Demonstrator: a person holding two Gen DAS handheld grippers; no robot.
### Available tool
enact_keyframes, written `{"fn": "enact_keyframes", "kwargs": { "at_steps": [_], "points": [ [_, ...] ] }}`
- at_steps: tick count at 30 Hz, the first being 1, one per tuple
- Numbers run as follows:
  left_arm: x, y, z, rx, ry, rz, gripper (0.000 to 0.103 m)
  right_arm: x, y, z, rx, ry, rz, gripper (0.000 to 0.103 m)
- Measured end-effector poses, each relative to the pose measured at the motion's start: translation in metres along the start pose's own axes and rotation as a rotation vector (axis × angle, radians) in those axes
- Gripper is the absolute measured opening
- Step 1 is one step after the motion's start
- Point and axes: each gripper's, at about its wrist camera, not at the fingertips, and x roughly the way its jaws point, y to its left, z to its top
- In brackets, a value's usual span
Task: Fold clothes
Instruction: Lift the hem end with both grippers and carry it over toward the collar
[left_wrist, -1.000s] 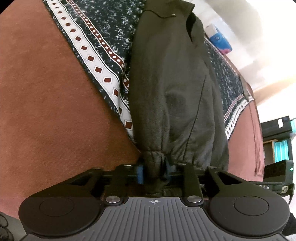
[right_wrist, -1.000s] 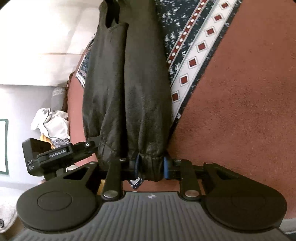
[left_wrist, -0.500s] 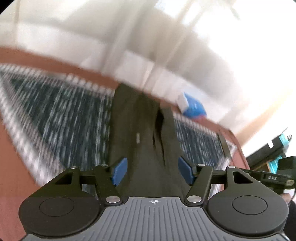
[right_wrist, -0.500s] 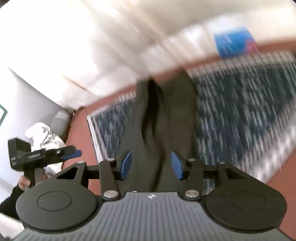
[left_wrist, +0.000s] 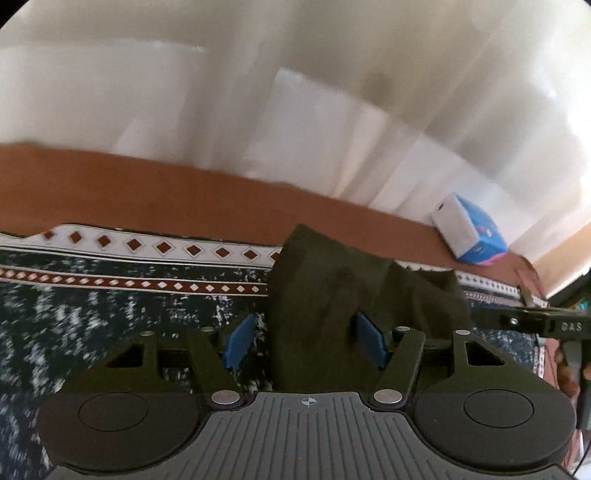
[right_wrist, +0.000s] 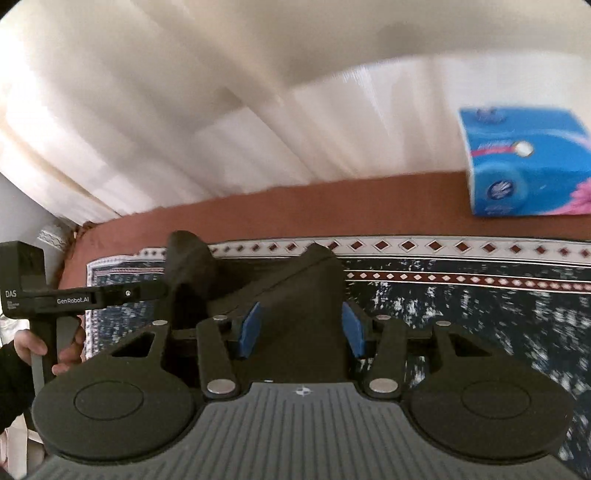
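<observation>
A dark olive garment (left_wrist: 332, 288) lies in a folded heap on the patterned dark blue cloth (left_wrist: 110, 310). My left gripper (left_wrist: 304, 343) is open, its blue pads (left_wrist: 240, 339) standing wide on either side of the garment's near end. In the right wrist view the same garment (right_wrist: 306, 280) rises as a peaked fold between the spread pads of my open right gripper (right_wrist: 300, 328). The left gripper's body (right_wrist: 110, 295) shows at the left there, held by a hand (right_wrist: 33, 343). The right gripper's body (left_wrist: 535, 325) shows at the right edge of the left wrist view.
The patterned cloth with its diamond border (right_wrist: 443, 245) covers a rust-brown surface (left_wrist: 184, 192). A blue tissue box (right_wrist: 524, 166) (left_wrist: 469, 236) stands near the far edge. White curtains (left_wrist: 295, 92) hang behind.
Both grippers were shut on the garment's elastic hem a second ago; they have since let go, opened wide, and swung to face along the surface toward the curtains.
</observation>
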Motion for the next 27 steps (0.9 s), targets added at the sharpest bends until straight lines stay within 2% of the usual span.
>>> {"fn": "enact_keyframes", "kwargs": {
  "at_steps": [5, 10, 12, 13, 14, 15, 16, 17, 22, 27],
  "points": [
    [0.016, 0.006, 0.008, 0.020, 0.029, -0.025, 0.075, 0.029, -0.013, 0.004, 0.019, 0.060, 0.025, 0.053],
    [0.023, 0.003, 0.014, 0.032, 0.035, -0.032, 0.075, 0.038, -0.022, 0.010, 0.060, 0.050, 0.056, 0.052],
    [0.026, 0.001, 0.016, 0.037, 0.037, -0.035, 0.071, 0.039, -0.020, 0.012, 0.048, 0.056, 0.060, 0.051],
    [0.027, 0.000, 0.017, 0.039, 0.038, -0.036, 0.062, 0.040, -0.019, 0.013, 0.041, 0.060, 0.060, 0.047],
    [0.028, -0.001, 0.019, 0.042, 0.039, -0.037, 0.031, 0.040, -0.019, 0.013, 0.038, 0.066, 0.060, 0.043],
    [0.029, -0.002, 0.020, 0.044, 0.039, -0.038, 0.021, 0.041, -0.019, 0.014, 0.046, 0.076, 0.059, 0.031],
    [0.031, -0.003, 0.021, 0.047, 0.040, -0.039, 0.016, 0.041, -0.020, 0.015, 0.058, 0.084, 0.055, 0.017],
    [0.029, -0.004, 0.022, 0.049, 0.036, -0.045, 0.008, 0.040, -0.021, 0.015, 0.072, 0.088, 0.052, 0.014],
    [-0.005, -0.015, 0.029, 0.054, -0.012, -0.089, 0.004, 0.016, -0.015, 0.019, 0.078, 0.058, 0.075, 0.010],
    [-0.055, -0.035, 0.027, 0.060, -0.085, -0.130, 0.004, -0.026, 0.001, 0.021, 0.079, -0.004, 0.149, 0.009]
  ]
}}
